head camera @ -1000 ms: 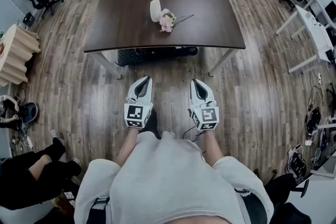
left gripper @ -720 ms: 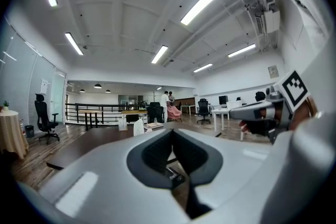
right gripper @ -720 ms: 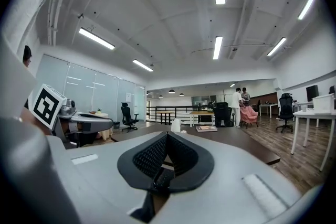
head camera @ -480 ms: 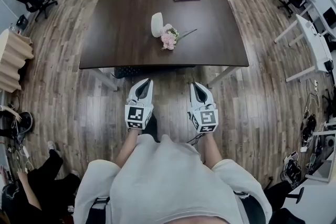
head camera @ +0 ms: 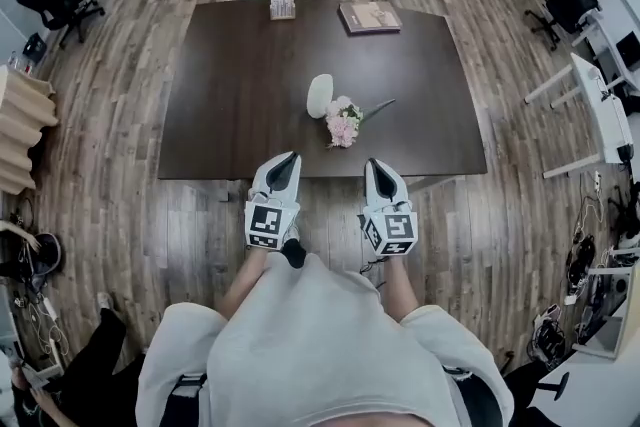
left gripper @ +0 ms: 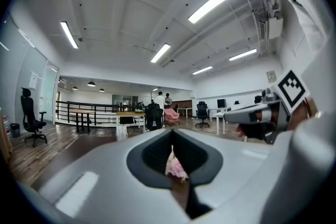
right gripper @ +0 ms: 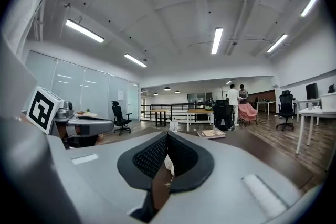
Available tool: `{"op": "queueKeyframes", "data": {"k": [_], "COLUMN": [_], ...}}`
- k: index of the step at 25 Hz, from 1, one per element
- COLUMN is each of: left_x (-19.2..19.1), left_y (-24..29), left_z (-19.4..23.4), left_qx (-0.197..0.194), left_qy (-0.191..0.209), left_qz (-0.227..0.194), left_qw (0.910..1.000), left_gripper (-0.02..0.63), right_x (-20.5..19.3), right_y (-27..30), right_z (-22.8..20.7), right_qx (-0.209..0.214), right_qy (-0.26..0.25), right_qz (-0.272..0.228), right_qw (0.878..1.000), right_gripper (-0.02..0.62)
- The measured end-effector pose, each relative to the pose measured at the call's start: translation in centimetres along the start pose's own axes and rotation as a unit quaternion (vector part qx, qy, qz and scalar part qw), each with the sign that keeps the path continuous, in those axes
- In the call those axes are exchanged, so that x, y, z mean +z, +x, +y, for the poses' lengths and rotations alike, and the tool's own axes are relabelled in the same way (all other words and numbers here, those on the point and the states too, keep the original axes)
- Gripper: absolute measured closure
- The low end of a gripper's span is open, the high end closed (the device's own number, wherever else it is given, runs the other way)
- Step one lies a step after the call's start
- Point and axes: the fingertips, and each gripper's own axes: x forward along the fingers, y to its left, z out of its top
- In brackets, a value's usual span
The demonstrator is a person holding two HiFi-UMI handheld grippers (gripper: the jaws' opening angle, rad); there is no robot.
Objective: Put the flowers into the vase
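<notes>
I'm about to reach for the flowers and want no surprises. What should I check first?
1. The flowers lie free on the table: ok.
2. The vase stands upright, mouth up: cannot tell.
3. The left gripper is open for a grasp: not ok, shut and empty.
4. The right gripper is open: not ok, shut and empty.
5. Both are close to the flowers: not ok, they are only at the table's near edge.
6. Bare table lies between them and the flowers: ok.
</notes>
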Motion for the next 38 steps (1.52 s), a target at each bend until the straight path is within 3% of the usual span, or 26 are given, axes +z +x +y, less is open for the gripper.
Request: {"op": "queueKeyframes", "data": {"k": [8, 16, 21, 29, 38], "left_x": [-0.2, -1.6, -2.5, -1.9, -1.7], "left_y": [5.5, 9.1, 11.3, 15.9, 17.8], "left_z": [6.1, 7.2, 7.4, 8.4, 7.9], "left_qx": [-0.011, -0.011, 0.014, 0.087, 0.105], "left_qy": [-0.007, -0.018, -0.026, -0.026, -0.012], "left_qz": [0.003, 0.024, 0.043, 0.038, 0.035], "left_qw": [0.9999, 0.9995, 0.9986, 0.9951, 0.9937], "left_gripper": [0.597, 0.597, 0.597, 0.597, 0.597], "right_x": [1.6, 0.0, -0.2, 0.5, 0.3], "right_y": [7.5, 10.1, 12.5, 16.3, 18.4], "right_z": [-1.6, -4.6, -6.6, -11.8, -16.1], "right_qx": [-0.028, -0.037, -0.008, 0.044, 0.076], "right_qy": [-0.006, 0.004, 0.006, 0.012, 0.007], "right_qz": [0.003, 0.025, 0.03, 0.018, 0.009], "right_qw": [1.0, 0.999, 0.999, 0.999, 0.997], "right_gripper": [0.597, 0.597, 0.597, 0.597, 0.597]}}
